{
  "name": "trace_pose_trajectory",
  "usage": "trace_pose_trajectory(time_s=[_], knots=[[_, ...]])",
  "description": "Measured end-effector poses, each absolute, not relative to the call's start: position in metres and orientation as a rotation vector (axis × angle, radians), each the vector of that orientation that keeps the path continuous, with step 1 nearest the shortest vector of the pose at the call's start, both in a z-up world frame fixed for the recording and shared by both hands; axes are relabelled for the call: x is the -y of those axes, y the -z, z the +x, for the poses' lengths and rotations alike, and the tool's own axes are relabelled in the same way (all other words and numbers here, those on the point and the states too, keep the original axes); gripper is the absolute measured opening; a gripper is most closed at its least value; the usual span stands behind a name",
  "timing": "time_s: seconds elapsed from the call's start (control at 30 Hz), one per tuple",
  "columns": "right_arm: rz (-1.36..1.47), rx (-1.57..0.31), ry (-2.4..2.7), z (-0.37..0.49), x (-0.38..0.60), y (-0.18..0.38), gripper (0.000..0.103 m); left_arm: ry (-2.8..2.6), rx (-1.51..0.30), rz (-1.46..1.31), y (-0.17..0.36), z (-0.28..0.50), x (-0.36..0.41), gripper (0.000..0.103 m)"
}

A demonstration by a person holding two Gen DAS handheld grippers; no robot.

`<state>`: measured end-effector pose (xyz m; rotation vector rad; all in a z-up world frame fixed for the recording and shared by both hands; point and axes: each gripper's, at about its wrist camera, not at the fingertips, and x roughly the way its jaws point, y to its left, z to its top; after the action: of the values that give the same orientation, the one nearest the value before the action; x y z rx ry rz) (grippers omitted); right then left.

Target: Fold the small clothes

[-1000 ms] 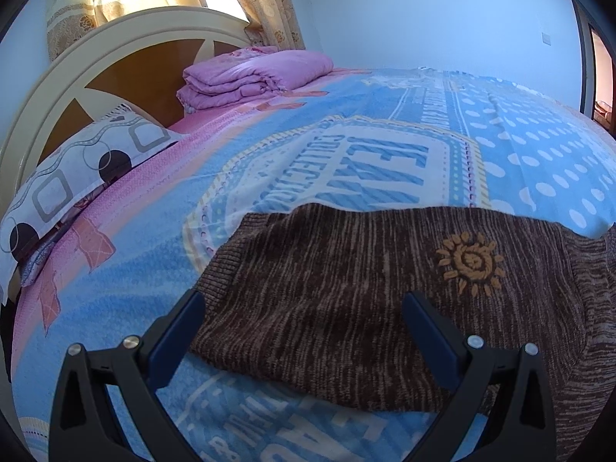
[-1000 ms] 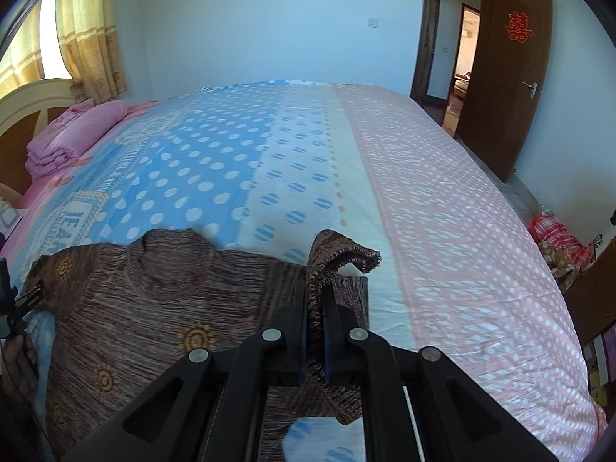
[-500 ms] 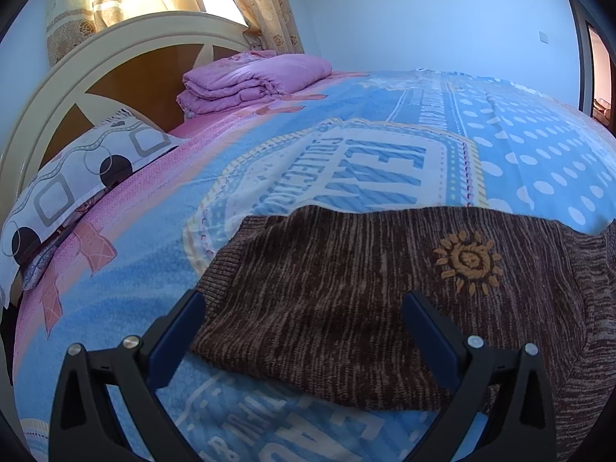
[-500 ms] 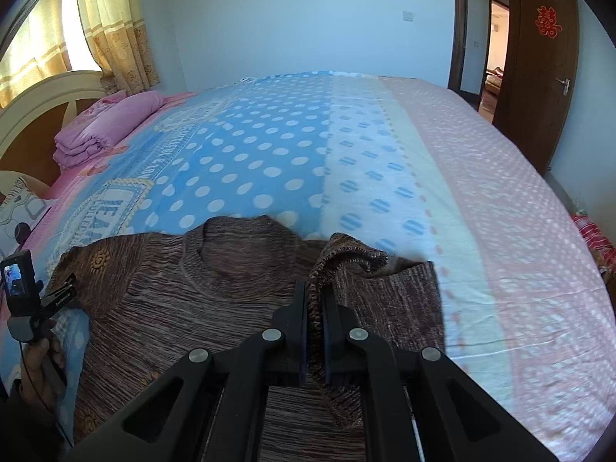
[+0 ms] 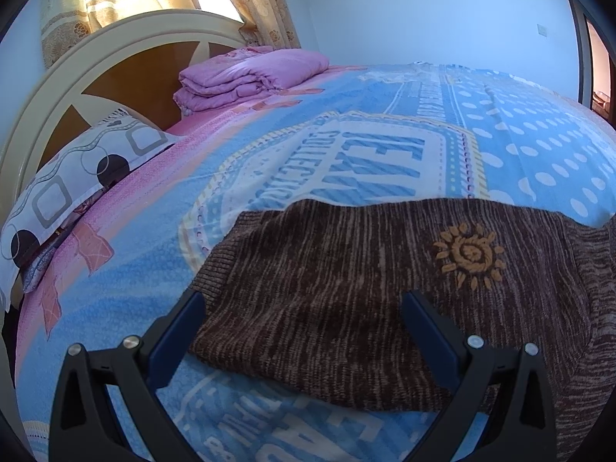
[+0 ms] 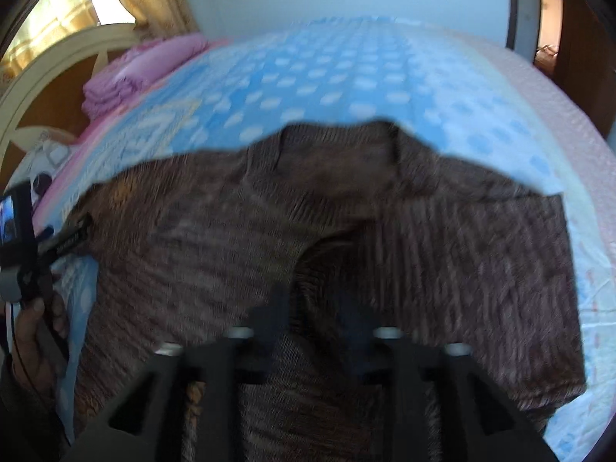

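Note:
A brown knitted sweater [image 5: 346,269] with an orange sun motif [image 5: 467,256] lies flat on the bed. My left gripper [image 5: 304,300] hovers open just above its folded side edge, jaws wide apart and touching nothing. The right wrist view is blurred. It shows the sweater [image 6: 192,231] with its collar [image 6: 338,161] at the far side. My right gripper [image 6: 315,308] is low over the chest and its jaws are opening. The sleeve end [image 6: 319,265] lies on the body between them, and the pads no longer press on it.
The bedspread [image 5: 346,134] is blue, dotted and printed. A folded pink quilt [image 5: 246,77] and a patterned pillow [image 5: 69,192] lie by the cream headboard [image 5: 115,50]. A hand [image 6: 34,327] holds the left gripper at the far left. A doorway [image 6: 546,38] opens at the far right.
My right gripper came down and forward over the sweater, carrying the sleeve across the chest, and its shut jaws have parted off the sleeve. The left gripper has stayed still.

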<state>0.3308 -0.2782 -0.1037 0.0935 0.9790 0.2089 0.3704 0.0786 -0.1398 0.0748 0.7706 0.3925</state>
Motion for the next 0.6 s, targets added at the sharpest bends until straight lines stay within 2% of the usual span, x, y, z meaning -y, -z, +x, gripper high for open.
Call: trace_pose_trajectory(time_s=[0.3, 0.43, 0.6], knots=[[0.047, -0.926, -0.146, 0.214, 0.362, 0.087, 0.058, -0.311, -0.841, 0.107, 0.120, 0.345, -0.064, 0.103], [0.024, -0.875, -0.012, 0.181, 0.409, 0.096, 0.059, -0.139, -0.815, 0.172, 0.093, 0.317, -0.005, 0.103], [0.165, -0.797, 0.066, 0.165, 0.450, 0.113, 0.061, 0.071, -0.848, 0.197, 0.082, 0.299, 0.082, 0.103]])
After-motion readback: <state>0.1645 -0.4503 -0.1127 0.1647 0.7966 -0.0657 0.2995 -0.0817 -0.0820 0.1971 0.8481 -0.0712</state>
